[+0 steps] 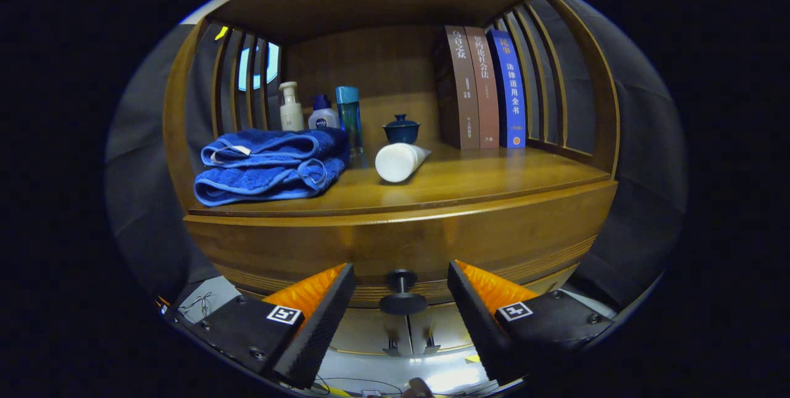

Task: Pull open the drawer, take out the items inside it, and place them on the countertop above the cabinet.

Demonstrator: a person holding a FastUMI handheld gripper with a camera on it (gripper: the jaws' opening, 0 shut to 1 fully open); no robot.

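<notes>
A: Left to right: folded blue towel (268,165), bottles, white tube (398,161) lying on the countertop (494,179), books beyond. Drawer?

B: The drawer (395,244) front sits flush, contents hidden. Its knob (402,295) stands between the fingers of the gripper (401,311), jaws wide apart, gripping nothing.

A: Handling?

B: Small, hard, probably slick knob on a stiff wooden front; I'd pinch behind the cap, around the stem.

Blue towel (268,166), white tube (399,161) — brown wooden cabinet (395,240), black knob (402,297)
</notes>
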